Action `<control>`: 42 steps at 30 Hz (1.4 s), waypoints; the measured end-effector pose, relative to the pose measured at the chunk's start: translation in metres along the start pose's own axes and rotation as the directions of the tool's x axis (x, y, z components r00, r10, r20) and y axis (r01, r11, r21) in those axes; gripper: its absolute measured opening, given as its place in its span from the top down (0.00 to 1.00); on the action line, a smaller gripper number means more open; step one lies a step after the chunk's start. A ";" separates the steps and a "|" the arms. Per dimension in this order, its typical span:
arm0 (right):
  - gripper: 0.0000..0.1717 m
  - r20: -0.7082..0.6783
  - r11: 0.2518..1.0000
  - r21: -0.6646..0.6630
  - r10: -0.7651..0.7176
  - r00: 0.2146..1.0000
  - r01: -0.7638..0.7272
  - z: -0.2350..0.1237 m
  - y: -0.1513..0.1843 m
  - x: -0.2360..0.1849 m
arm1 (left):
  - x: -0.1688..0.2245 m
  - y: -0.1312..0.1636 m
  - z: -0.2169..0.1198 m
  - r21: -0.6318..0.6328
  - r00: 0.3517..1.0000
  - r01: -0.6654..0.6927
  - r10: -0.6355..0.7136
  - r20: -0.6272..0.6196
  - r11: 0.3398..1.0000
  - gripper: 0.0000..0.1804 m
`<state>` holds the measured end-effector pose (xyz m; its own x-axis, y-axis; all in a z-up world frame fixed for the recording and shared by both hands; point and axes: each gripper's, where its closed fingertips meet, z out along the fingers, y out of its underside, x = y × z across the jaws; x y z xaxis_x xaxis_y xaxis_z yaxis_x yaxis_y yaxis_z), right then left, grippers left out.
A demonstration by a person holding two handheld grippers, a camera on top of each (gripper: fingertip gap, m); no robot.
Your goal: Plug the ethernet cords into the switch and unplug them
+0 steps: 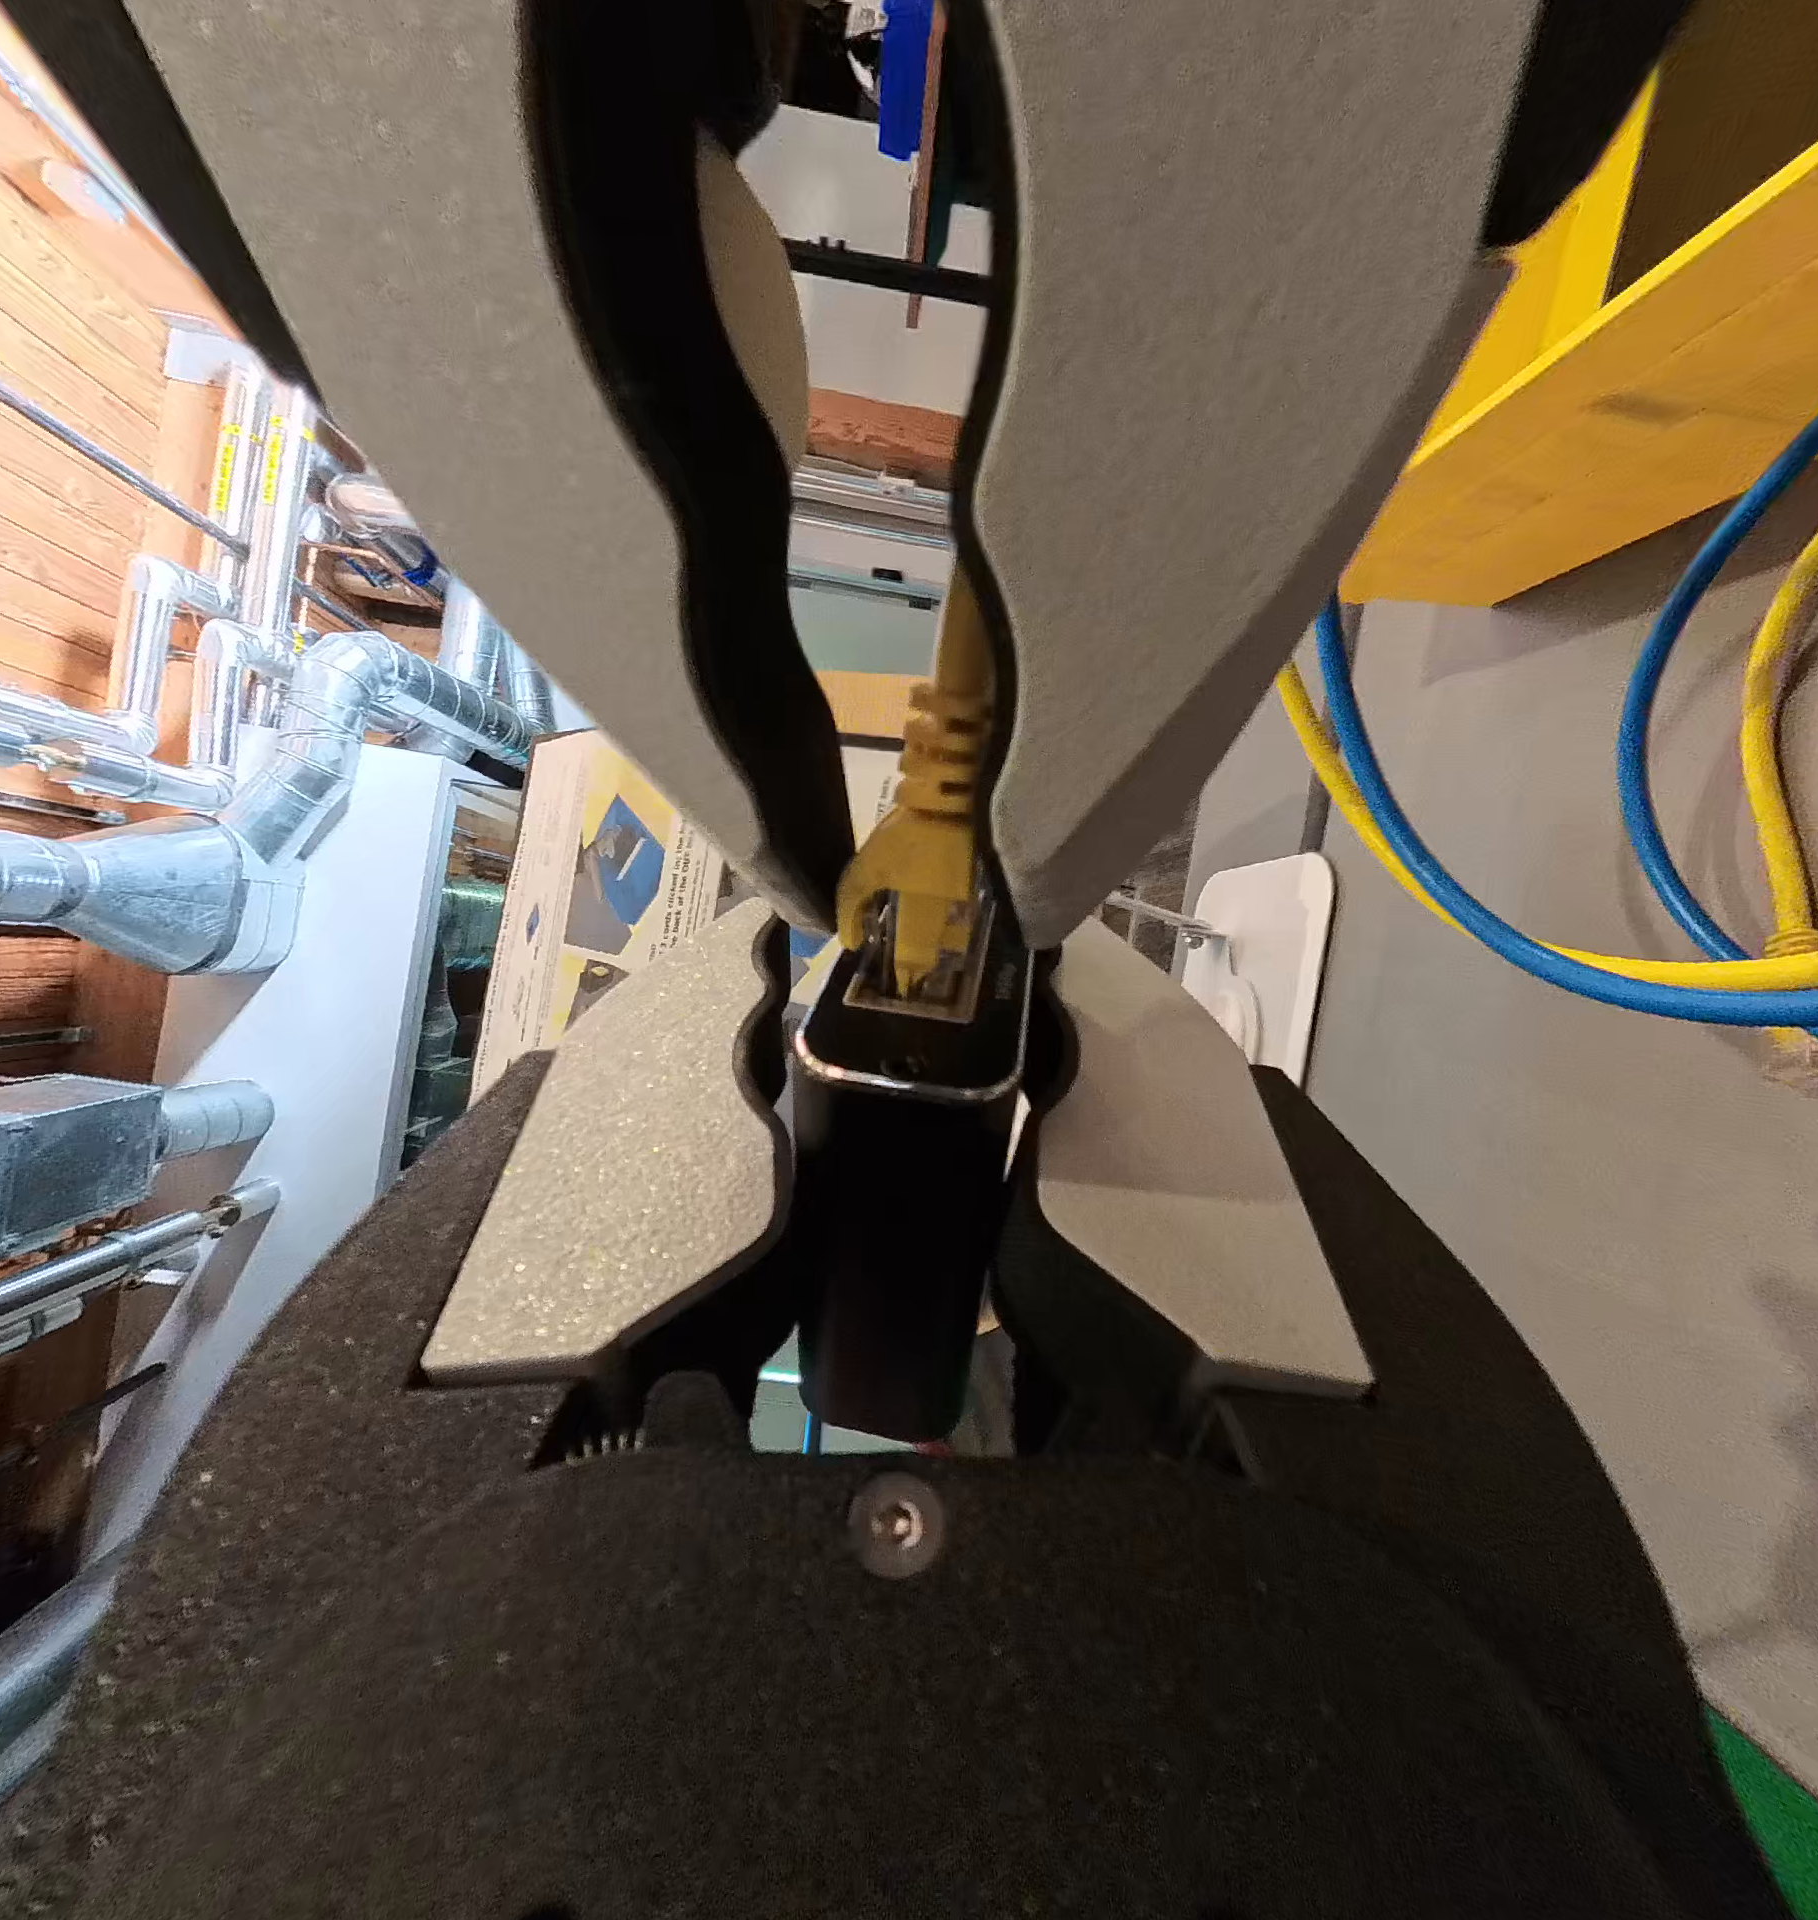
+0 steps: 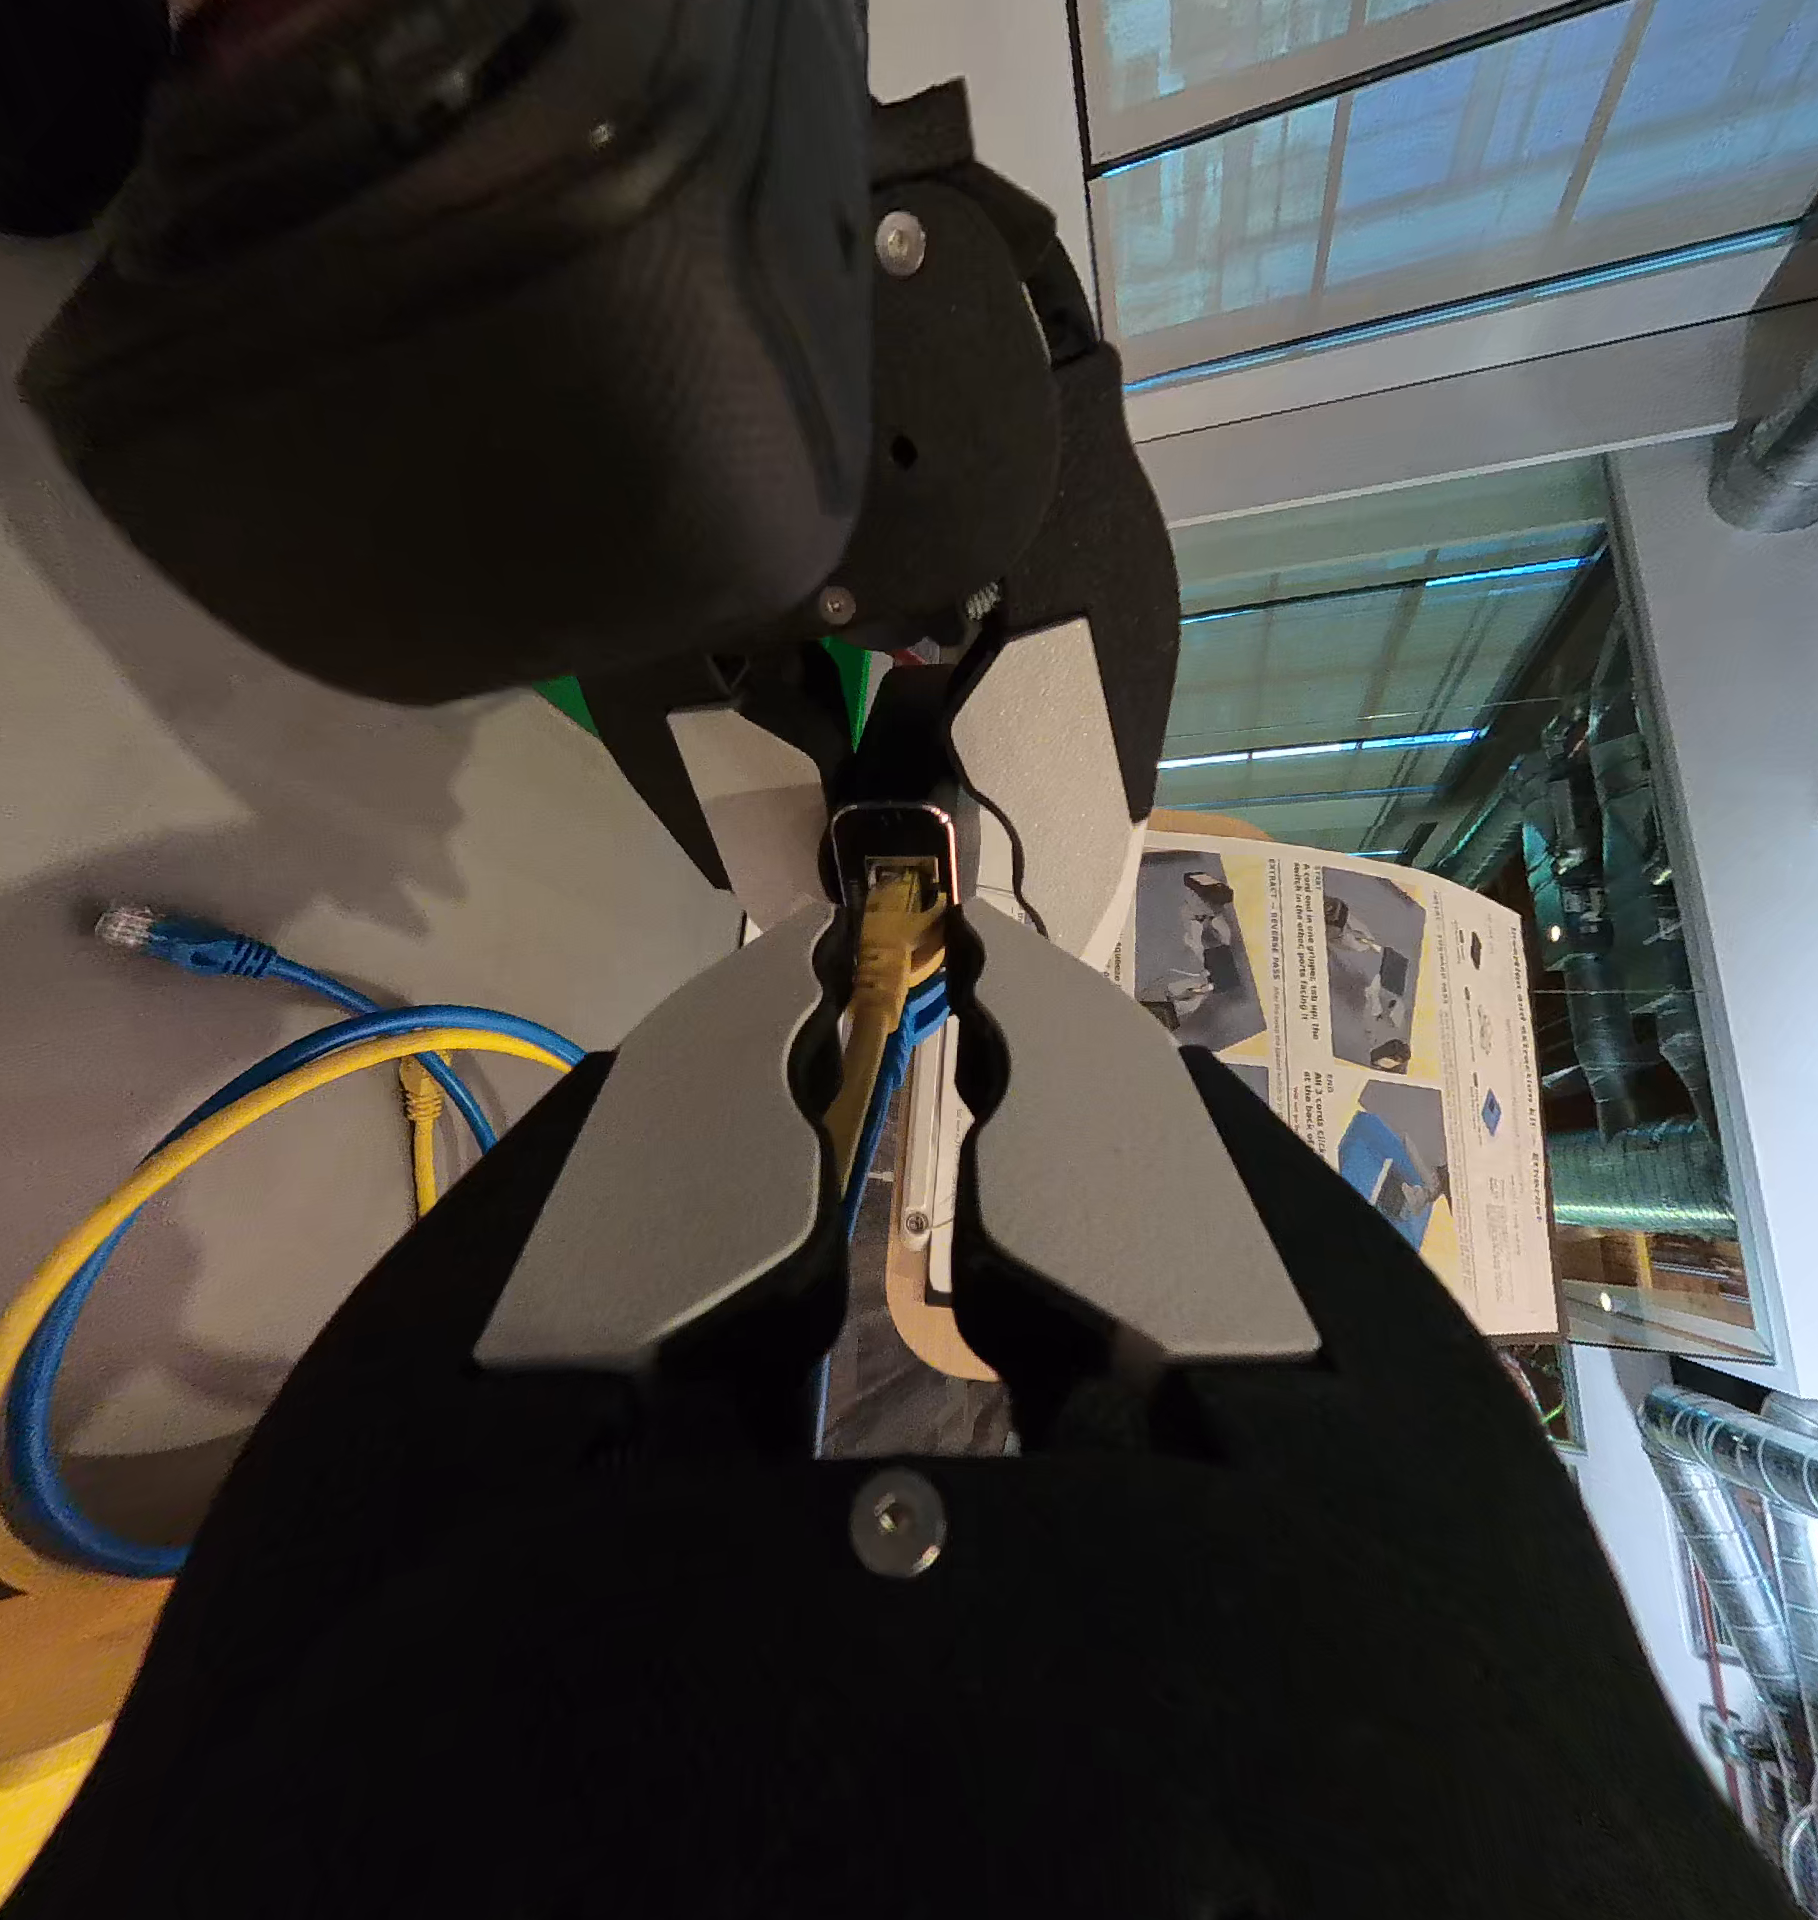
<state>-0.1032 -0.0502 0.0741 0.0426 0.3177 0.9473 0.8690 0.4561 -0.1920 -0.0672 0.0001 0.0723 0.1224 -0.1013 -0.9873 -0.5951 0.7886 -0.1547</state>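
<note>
The left gripper point(image 1: 910, 1039) has its jaws clamped on the black switch point(image 1: 900, 1195), one pad on each side. The right gripper point(image 2: 889, 956) comes at the switch from the far end, with its jaws closed on the yellow plug point(image 2: 889, 914). The plug sits at the switch's port. A blue cord point(image 2: 905, 1029) runs just behind the plug. More yellow and blue cords point(image 2: 261, 1081) lie looped on the gray table point(image 2: 313, 831), well away from the switch. A printed sheet point(image 2: 1404, 1091) lies past the switch.
</note>
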 end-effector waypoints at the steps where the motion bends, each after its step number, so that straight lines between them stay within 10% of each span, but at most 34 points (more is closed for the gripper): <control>1: 0.90 0.001 1.000 0.001 -0.001 1.000 0.001 0.000 0.000 0.000 | 0.001 0.000 0.000 0.004 1.000 0.006 -0.006 -0.014 1.000 0.77; 23: 0.89 0.306 0.978 -0.150 0.188 0.933 -0.147 0.012 0.032 -0.050 | 0.064 0.012 0.022 -0.012 0.980 -0.065 0.061 -0.189 0.998 0.77; 42: 0.91 0.242 0.917 -0.080 0.399 0.884 -0.392 0.009 0.031 -0.022 | 0.040 0.014 0.021 -0.044 0.991 0.030 -0.035 -0.126 0.999 0.71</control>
<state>-0.0815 -0.0360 0.0446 0.2652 0.6640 0.6991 0.8191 0.2273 -0.5267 -0.0540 0.0199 0.0318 0.0421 -0.2046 -0.9779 -0.6257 0.7577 -0.1855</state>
